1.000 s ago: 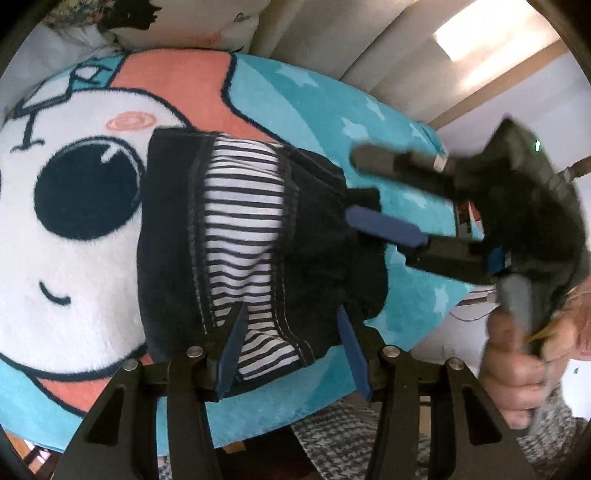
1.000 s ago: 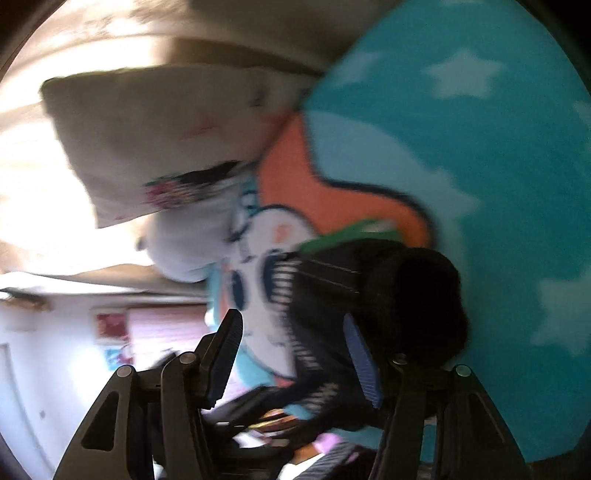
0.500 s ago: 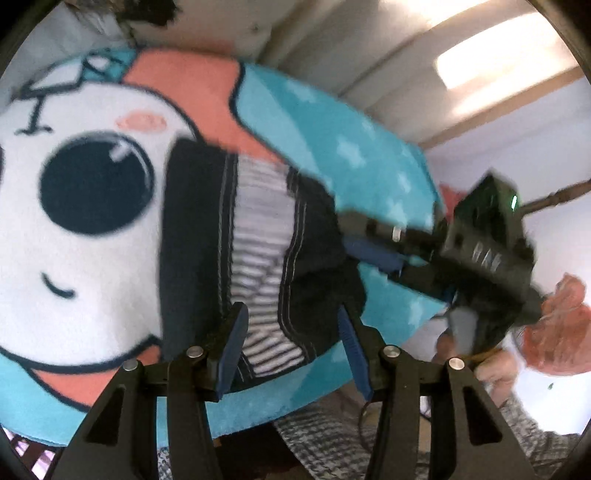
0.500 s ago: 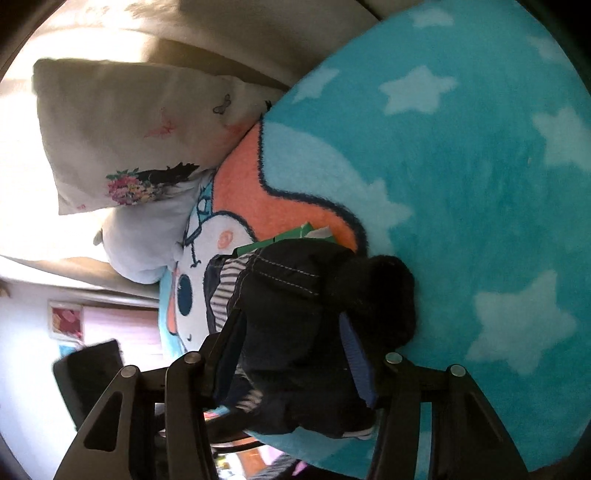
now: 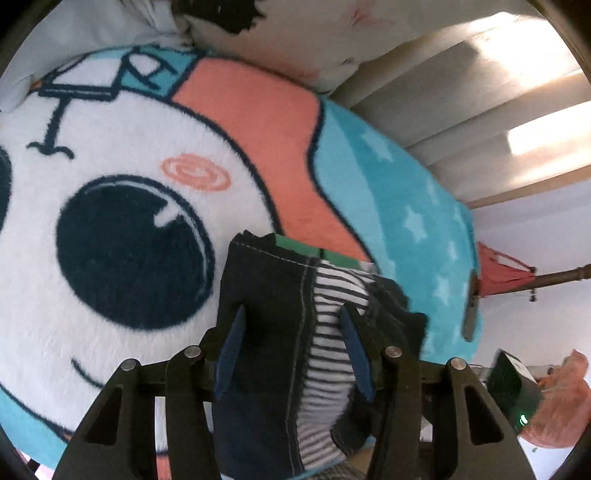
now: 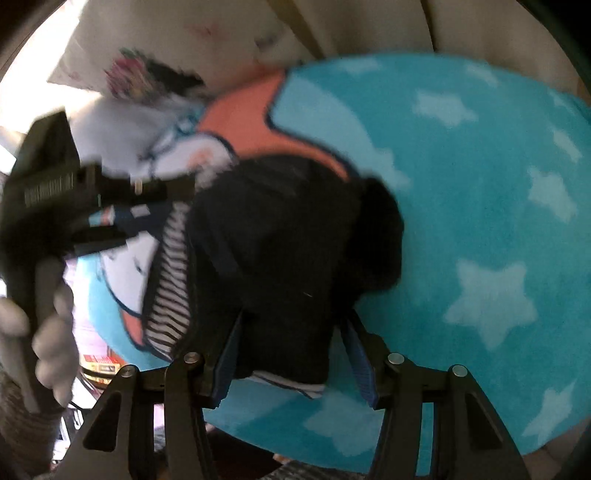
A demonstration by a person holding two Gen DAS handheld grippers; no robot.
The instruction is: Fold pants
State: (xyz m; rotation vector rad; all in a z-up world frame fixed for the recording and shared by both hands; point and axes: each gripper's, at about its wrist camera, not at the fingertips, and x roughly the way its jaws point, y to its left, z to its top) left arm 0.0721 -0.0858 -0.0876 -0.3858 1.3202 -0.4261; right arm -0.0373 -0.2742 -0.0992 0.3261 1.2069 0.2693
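The dark pants [image 5: 269, 295] with a black-and-white striped panel [image 5: 328, 332] lie folded into a compact bundle on the round cartoon rug [image 5: 147, 140]. My left gripper [image 5: 293, 345] is open, its blue-padded fingers straddling the bundle's near edge. In the right wrist view the pants [image 6: 280, 236] sit between the open fingers of my right gripper [image 6: 291, 356], low over the bundle's near end. The left gripper [image 6: 122, 206] shows there at the left, blurred, over the bundle's far side.
Pillows [image 5: 288, 33] lie at the rug's far edge against beige curtains [image 5: 480, 92]. The turquoise starred part of the rug [image 6: 480, 184] spreads to the right of the pants. A green tag [image 5: 306, 249] sticks out at the bundle's far end.
My left gripper moved in close over the pants, which now fill the space between its fingers. My right gripper swung back and lower, onto the bundle's near end. Both stayed open.
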